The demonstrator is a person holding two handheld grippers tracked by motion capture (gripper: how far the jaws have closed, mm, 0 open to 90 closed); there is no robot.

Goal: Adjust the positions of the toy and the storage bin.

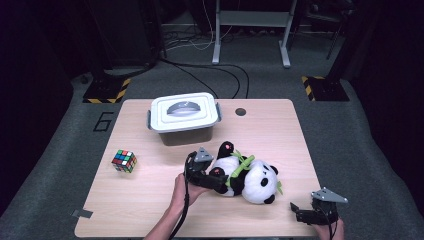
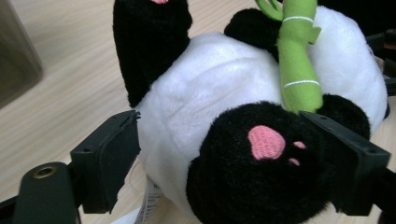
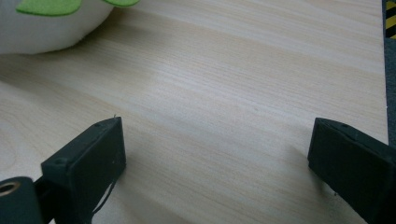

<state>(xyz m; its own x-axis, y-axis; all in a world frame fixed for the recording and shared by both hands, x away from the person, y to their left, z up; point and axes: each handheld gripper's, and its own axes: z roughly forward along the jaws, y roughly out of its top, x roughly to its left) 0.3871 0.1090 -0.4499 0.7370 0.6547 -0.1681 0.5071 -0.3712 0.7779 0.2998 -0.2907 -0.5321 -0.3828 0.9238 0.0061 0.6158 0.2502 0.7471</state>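
A plush panda point(image 1: 250, 177) lies on its back on the wooden table point(image 1: 280, 135), hugging a green bamboo stalk point(image 2: 299, 70). My left gripper point(image 1: 220, 180) reaches it from the left, at the feet end. In the left gripper view its jaws point(image 2: 229, 140) straddle the panda's point(image 2: 210, 93) lower body and a black foot with a pink sole, and both pads touch the plush. My right gripper point(image 1: 295, 210) rests open near the table's front right corner. Nothing is between its jaws point(image 3: 215, 154), and the panda's white side point(image 3: 46, 28) lies beyond them.
A grey lidded plastic box point(image 1: 184, 117) stands at the back of the table, just behind the panda. A Rubik's cube point(image 1: 124, 160) sits at the left. A round cable hole point(image 1: 240, 111) is near the back edge. Cables and stands cover the floor beyond.
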